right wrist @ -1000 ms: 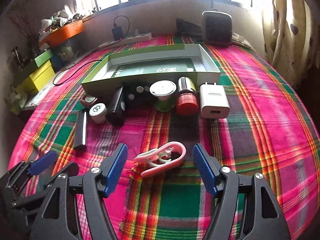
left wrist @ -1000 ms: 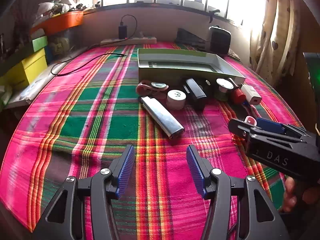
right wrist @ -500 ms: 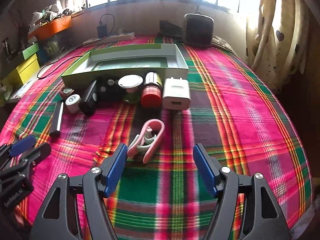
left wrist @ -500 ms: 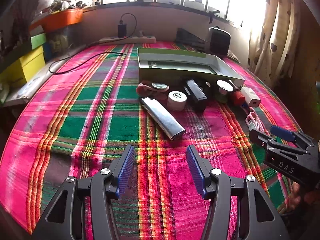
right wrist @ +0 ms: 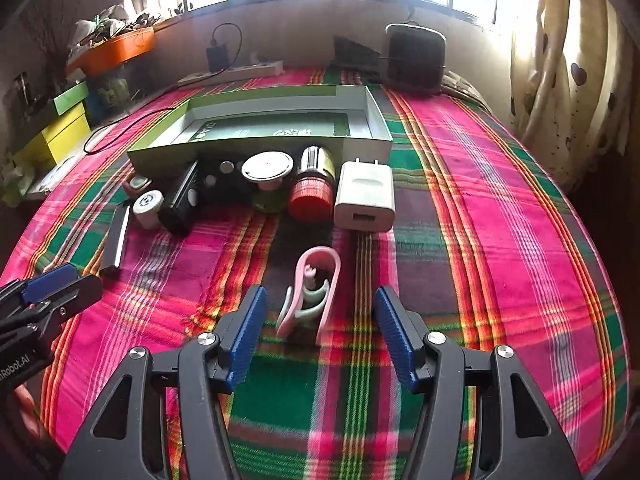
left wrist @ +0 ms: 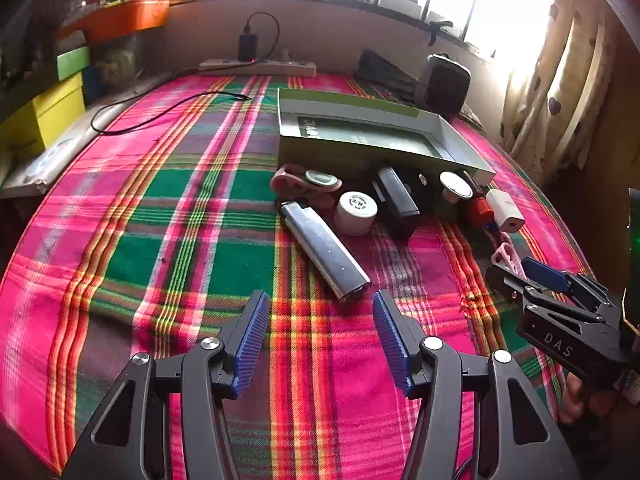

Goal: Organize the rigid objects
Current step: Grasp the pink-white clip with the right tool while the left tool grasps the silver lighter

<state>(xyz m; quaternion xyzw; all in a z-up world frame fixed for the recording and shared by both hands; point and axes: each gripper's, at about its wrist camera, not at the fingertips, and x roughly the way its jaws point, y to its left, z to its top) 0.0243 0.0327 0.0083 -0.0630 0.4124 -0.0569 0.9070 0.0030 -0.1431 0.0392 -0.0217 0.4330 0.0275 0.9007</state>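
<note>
A shallow green-and-white cardboard box [right wrist: 260, 128] lies open on the pink-and-green plaid blanket [right wrist: 480, 208] of a bed; inside it only a flat dark green printed insert [right wrist: 272, 130] shows. The rigid objects sit outside it, lined up along its near wall: a white USB wall charger [right wrist: 365, 196], a red-capped cylindrical bottle [right wrist: 312, 188], a green jar with a wide white lid [right wrist: 267, 172], a black rectangular device [right wrist: 182, 200], a small white round-capped jar [right wrist: 147, 205] and, nearer the left gripper, a silver metal lighter [left wrist: 323, 251]. A pink plastic clip [right wrist: 310, 298] lies apart from the row, closer to the camera.

The right gripper [right wrist: 320, 336] is released, its blue-padded fingers spread wide, with the pink clip between them but not touched. The left gripper [left wrist: 318, 340] is also released and holds nothing; the lighter's near end lies just ahead of its gap.
</note>
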